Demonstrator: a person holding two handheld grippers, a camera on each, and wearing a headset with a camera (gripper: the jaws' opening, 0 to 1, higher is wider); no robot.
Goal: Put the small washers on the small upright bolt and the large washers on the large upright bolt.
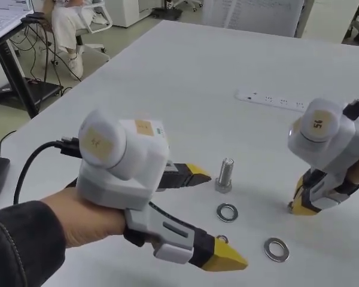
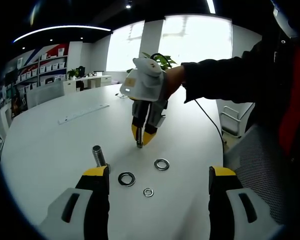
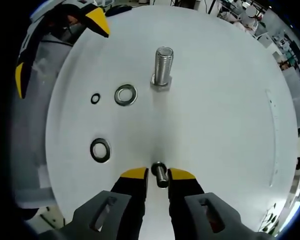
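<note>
The right claw [image 3: 159,175] is clamped on the small bolt [image 2: 139,142]. The claw points down and holds the bolt upright, with its lower end at the worktop [image 1: 185,78]. Whether the bolt already stands by itself cannot be told, and from above, in the right gripper view, only its round end shows between the yellow tips.

The left claw [image 2: 158,172] has its jaws wide apart with nothing between them. It hovers low over the worktop, aimed toward the washers.

Outward from the claws, the large bolt [image 1: 224,176] stands upright on its head, its threaded shank bare. It is near the left claw's upper tip and well apart from the small bolt. One large washer [image 1: 227,212] lies flat just in front of the large bolt. A second large washer [image 1: 276,249] lies flat further toward the person, between the two claws. The small washer [image 2: 148,192] lies flat near the left claw's lower tip. A white power strip [image 1: 269,100] lies farther back.

By my reading, the task has barely begun. No washer is on either bolt, and the step in hand looks like setting the small bolt upright. What remains is releasing that bolt so it stands, putting the small washer over it, and putting both large washers over the large bolt.
</note>
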